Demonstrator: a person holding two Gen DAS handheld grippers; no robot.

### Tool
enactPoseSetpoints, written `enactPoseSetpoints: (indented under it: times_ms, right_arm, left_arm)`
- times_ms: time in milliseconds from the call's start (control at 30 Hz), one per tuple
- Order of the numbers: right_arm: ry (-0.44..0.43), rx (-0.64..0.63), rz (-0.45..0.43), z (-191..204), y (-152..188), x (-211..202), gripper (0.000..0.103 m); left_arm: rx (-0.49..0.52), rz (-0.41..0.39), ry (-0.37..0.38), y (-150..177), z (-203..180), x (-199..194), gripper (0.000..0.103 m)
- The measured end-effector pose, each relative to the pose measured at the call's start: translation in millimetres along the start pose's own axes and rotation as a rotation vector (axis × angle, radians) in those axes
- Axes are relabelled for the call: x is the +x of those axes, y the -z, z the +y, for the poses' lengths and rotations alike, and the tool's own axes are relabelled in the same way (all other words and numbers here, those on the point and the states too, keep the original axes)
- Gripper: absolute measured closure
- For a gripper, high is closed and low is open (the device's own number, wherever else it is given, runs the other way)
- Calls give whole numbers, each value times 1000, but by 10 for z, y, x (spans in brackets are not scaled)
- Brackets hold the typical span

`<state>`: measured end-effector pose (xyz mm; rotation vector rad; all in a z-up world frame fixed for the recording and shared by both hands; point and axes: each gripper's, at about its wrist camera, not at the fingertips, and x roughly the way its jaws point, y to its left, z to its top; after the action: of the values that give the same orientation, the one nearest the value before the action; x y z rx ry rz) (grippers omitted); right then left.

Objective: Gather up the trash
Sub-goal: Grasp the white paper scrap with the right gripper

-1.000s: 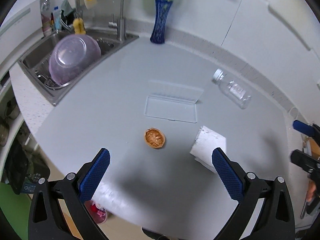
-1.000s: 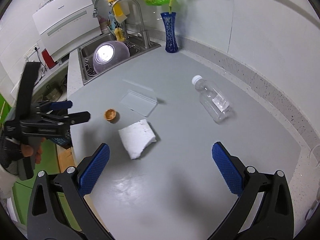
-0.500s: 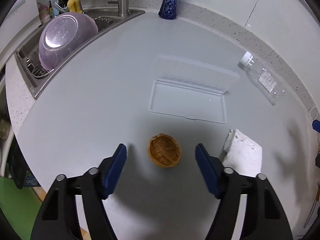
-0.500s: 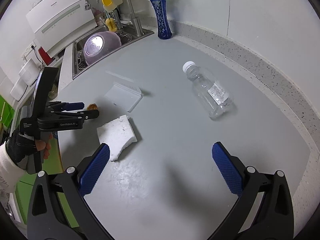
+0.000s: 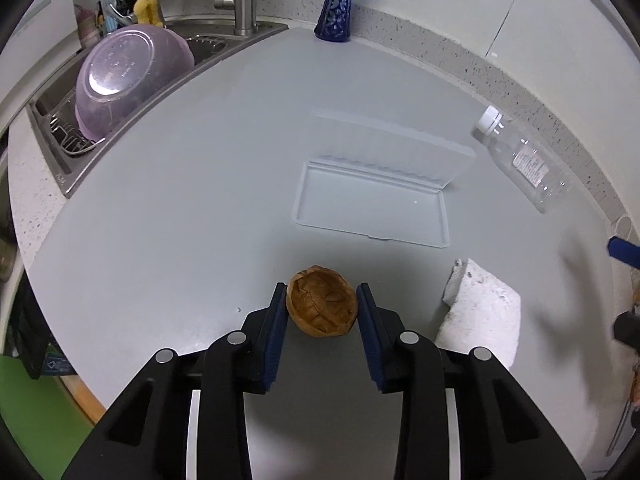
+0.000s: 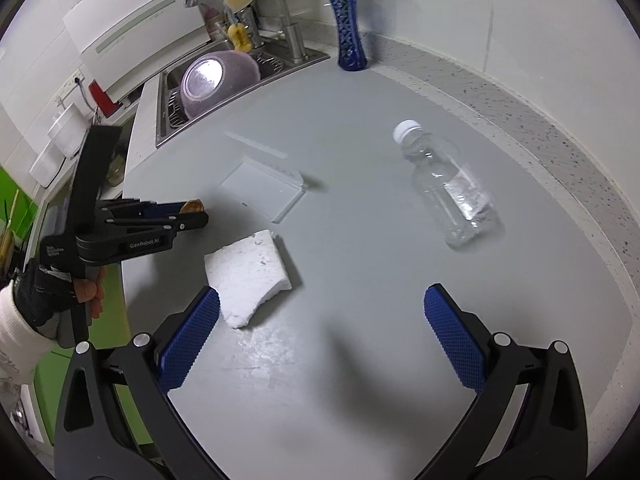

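My left gripper (image 5: 322, 300) is closed around a brown walnut shell half (image 5: 322, 306) on the grey counter, its blue pads touching both sides of it. The same gripper (image 6: 192, 212) and the shell (image 6: 192, 205) also show in the right wrist view. A white foam chunk (image 5: 480, 316) (image 6: 248, 276) lies to the right of the shell. An open clear plastic box (image 5: 372, 204) (image 6: 262, 184) lies beyond it. A clear empty bottle (image 5: 524, 164) (image 6: 448, 192) lies on its side at the right. My right gripper (image 6: 322, 312) is open and empty above the counter near the foam.
A sink (image 5: 60, 148) with an upturned purple bowl (image 5: 128, 80) sits at the far left. A blue vase (image 5: 334, 8) stands against the back wall. The counter's front edge (image 5: 72, 384) drops off at the lower left.
My left gripper moved down and forward to the walnut shell and closed its fingers onto it. My right gripper shifted slightly and stayed open.
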<state>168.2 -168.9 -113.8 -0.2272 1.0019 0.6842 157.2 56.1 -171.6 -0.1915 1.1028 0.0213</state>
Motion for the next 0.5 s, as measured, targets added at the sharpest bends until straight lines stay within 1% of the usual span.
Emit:
enactPoseSetpoints:
  times_ms: [200,333,500]
  right_arm:
    - [-28,-55,26,179,-66,169,3]
    - [-43,-101,51,315,-130,325,3]
    - [-62,-159,113,471,-213,607,3]
  left_arm:
    - [-14,-41,-1,-18,42,-270,69]
    - [-18,-63,-8,29,97,-445,69]
    - [-39,-81,-14,129,204,-628,69]
